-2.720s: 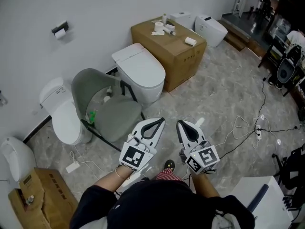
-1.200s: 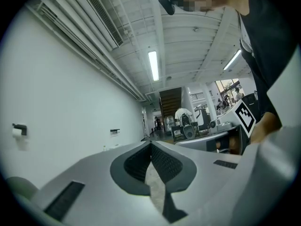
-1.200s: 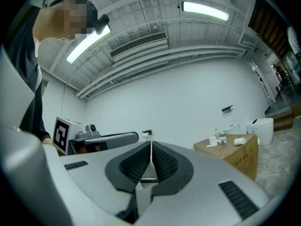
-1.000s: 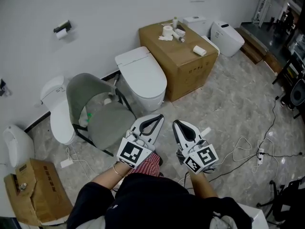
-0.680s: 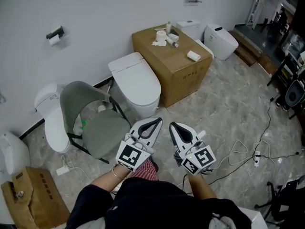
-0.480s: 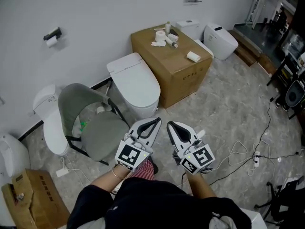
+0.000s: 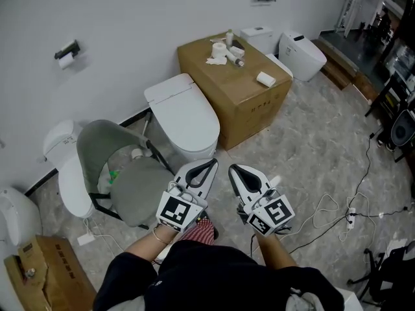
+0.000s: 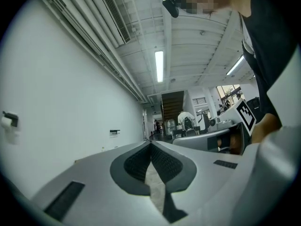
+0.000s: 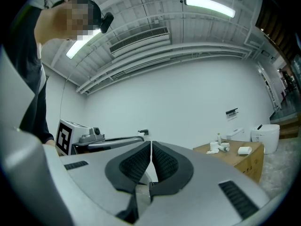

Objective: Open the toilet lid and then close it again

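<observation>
Near the toilet lid point(image 7: 185, 112), seen only in head view, left gripper point(image 7: 216, 162) and right gripper point(image 7: 232, 168) jaws meet

- I can read no words or numbers anywhere.
- Cardboard box point(image 7: 253, 105), upper middle of the head view: dark print on its side, too small for me to read.
</observation>
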Tool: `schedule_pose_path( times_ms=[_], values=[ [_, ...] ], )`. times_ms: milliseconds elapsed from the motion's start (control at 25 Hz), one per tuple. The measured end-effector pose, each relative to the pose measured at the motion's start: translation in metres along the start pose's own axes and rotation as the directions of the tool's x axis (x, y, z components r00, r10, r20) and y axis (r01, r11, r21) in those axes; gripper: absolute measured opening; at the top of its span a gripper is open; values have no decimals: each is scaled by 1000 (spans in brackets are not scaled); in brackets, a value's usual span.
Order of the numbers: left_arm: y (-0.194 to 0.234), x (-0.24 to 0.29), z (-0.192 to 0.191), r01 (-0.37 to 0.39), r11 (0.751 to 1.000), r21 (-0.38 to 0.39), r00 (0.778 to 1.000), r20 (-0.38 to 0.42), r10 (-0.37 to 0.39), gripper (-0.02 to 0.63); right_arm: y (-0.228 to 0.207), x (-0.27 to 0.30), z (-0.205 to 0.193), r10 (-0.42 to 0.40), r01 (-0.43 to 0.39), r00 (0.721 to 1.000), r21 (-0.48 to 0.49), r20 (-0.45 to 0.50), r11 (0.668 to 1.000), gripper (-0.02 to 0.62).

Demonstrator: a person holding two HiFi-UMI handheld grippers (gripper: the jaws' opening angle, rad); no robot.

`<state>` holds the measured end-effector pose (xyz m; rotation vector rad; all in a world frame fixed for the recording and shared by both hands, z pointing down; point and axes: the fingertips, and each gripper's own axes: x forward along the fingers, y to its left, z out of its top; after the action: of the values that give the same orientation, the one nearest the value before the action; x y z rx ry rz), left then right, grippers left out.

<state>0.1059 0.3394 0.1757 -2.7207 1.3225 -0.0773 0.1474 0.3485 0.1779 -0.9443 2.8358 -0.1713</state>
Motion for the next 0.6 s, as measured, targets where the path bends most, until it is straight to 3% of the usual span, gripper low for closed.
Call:
schedule_pose_path(
  times_ms=[360,600],
  values=[
    [30,25,-2,12,1000,-2,1000,12,-12,5,-21,34,5,1,-1,1000,-12,-16,1000,21],
    [56,35,-10,1,999,-47,999,36,1,5,-31,59,1,7,-7,999,-10,-32,1000,21]
  ],
)
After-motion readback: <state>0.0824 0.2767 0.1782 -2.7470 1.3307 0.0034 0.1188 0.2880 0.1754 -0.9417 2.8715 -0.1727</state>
